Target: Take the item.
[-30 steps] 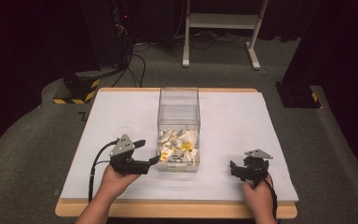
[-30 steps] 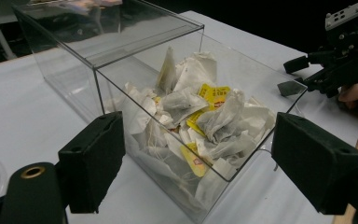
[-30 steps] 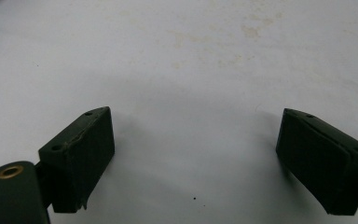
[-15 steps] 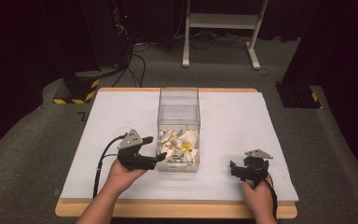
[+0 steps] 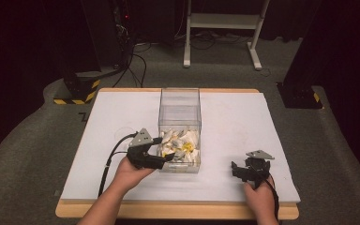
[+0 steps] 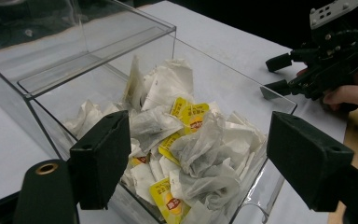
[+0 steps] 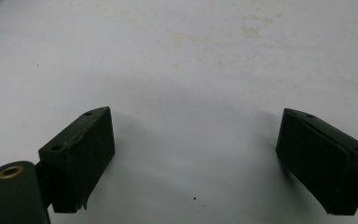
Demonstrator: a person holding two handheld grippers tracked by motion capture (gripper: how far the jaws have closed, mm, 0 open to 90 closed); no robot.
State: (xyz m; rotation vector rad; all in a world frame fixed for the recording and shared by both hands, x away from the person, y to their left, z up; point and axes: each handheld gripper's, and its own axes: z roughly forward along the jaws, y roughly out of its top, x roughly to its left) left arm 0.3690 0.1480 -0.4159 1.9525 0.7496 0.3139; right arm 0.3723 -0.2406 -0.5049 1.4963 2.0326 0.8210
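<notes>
Left hand-held gripper point(image 5: 165, 151), jaws apart, at near-left wall of clear plastic box point(image 5: 180, 110) w/ white-yellow tea bags point(image 6: 186, 140); right hand-held gripper point(image 5: 236, 169) also apart, farther right

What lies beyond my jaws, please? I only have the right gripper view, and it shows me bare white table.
Observer: A clear plastic box stands mid-table, away from the right gripper, which sits open near the front edge.
Operator: Is anything inside the box?
Observer: Yes, a heap of tea bags, white paper ones with yellow tags, piled at the end nearest the person.
Operator: And where is the other gripper, if you would?
Observer: The left gripper is at the box's near left corner, jaws open wide and pointed at the tea bags, holding nothing.
</notes>
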